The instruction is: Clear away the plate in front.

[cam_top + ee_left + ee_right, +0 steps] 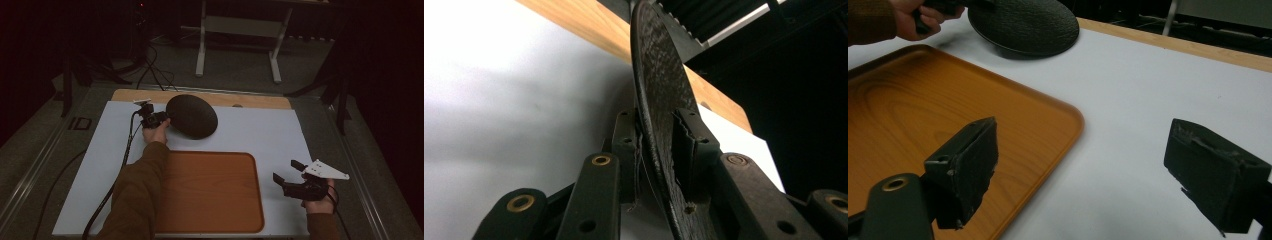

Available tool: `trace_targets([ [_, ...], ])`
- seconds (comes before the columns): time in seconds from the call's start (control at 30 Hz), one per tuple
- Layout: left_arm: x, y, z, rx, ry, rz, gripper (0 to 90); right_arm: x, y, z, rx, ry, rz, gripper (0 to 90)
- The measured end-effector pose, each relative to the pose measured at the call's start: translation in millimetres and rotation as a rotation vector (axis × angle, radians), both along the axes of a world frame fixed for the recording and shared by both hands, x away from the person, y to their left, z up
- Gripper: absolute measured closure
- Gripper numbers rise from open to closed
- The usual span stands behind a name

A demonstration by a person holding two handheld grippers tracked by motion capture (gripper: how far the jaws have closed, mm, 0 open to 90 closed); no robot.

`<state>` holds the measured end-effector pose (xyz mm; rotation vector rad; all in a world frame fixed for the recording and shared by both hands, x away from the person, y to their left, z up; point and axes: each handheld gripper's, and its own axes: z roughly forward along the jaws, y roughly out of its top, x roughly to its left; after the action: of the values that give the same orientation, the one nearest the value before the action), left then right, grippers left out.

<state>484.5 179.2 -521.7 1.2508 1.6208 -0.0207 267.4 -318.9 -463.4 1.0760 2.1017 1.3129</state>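
One dark round plate (192, 116), one wooden tray (210, 192) and two hand-held grippers lie within the frame, all above a single white mat (280, 135) that covers most of a table with a light wooden edge (250, 100).

Plate: black, with a rough speckled surface. It sits at the far left-centre of the mat, just beyond the tray's far edge and apart from it. In the high view its left rim is raised toward the left gripper (162, 119); in the right gripper view the plate (1023, 25) appears tilted, with a shadow on the mat beneath it.

Left gripper: held in the person's left hand (156, 133), sleeve brown. Its two jaws are narrowed onto the plate's rim. The left gripper view shows the plate (659, 100) edge-on between the pads, one ribbed pad (689, 140) pressed against one face and the other pad against the opposite face. One cable trails from this gripper back along the forearm.

Right gripper (289, 171): held in the person's right hand (320, 202) at the mat's near right, beside the tray's right edge. Its two jaws stand wide apart with nothing between them. The right gripper view shows both black pads, with bare mat and a corner of the tray (948, 105) between them. One grey three-cornered plate sits on top.

Tray: one, orange-brown, rounded corners, nothing on it.
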Motion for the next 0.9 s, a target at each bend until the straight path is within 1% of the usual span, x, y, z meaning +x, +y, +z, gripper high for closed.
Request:
trace_targets([
  [0.03,0.1,-2.2,0.6,0.018,0.011,-0.004,76.0,-0.1,-0.2,0.0,0.000,0.000,0.000,13.9],
  [0.07,0.1,-3.6,1.1,0.026,0.021,-0.009,78.0,-0.2,-0.4,0.0,0.002,0.000,-0.001,13.9],
  [0.1,-0.1,-4.3,1.7,0.027,0.028,-0.010,79.1,-0.3,-0.6,0.1,0.002,-0.001,-0.001,13.9],
  [0.17,-1.1,-5.2,3.9,0.009,0.026,-0.008,81.8,-0.4,-0.4,0.2,0.003,0.000,-0.002,13.9],
  [0.2,-1.1,-5.2,3.9,0.009,0.026,-0.008,82.9,-0.5,-0.1,0.2,0.002,0.000,-0.001,13.9],
  [0.27,-1.6,-6.2,6.2,-0.012,0.030,-0.003,83.7,-0.5,-0.1,0.2,0.001,0.000,0.001,13.9],
  [0.3,-2.0,-6.1,6.1,-0.039,0.058,0.011,84.6,-0.6,0.0,0.2,0.001,0.000,0.001,13.9],
  [0.33,-2.3,-5.3,5.1,-0.057,0.067,0.017,85.0,-0.7,-0.1,0.2,0.001,0.000,0.000,13.9],
  [0.37,-2.3,-5.3,5.1,-0.057,0.067,0.017,85.4,-0.7,-0.1,0.2,0.001,0.000,0.000,13.9],
  [0.4,-2.6,-4.7,4.1,-0.072,0.074,0.020,85.5,-1.1,-0.5,0.3,0.003,-0.001,-0.002,14.0],
  [0.43,-2.9,-4.8,4.5,-0.076,0.079,0.019,85.5,-1.2,-0.8,0.3,0.003,-0.003,-0.002,14.0],
  [0.5,-3.1,-4.8,4.6,-0.079,0.081,0.017,85.6,-1.6,-1.7,0.3,0.004,-0.003,-0.003,14.0],
  [0.53,-3.7,-4.5,4.1,-0.088,0.087,0.012,85.6,-1.7,-2.0,0.2,0.006,-0.001,-0.005,14.0],
  [0.63,-5.3,-4.5,3.8,-0.091,0.084,-0.004,85.7,-2.0,-2.2,0.6,0.009,-0.004,-0.005,13.9],
  [0.9,-9.9,-6.2,5.5,-0.088,0.078,-0.039,85.7,-2.0,-1.3,1.0,0.007,-0.006,-0.003,14.0],
])
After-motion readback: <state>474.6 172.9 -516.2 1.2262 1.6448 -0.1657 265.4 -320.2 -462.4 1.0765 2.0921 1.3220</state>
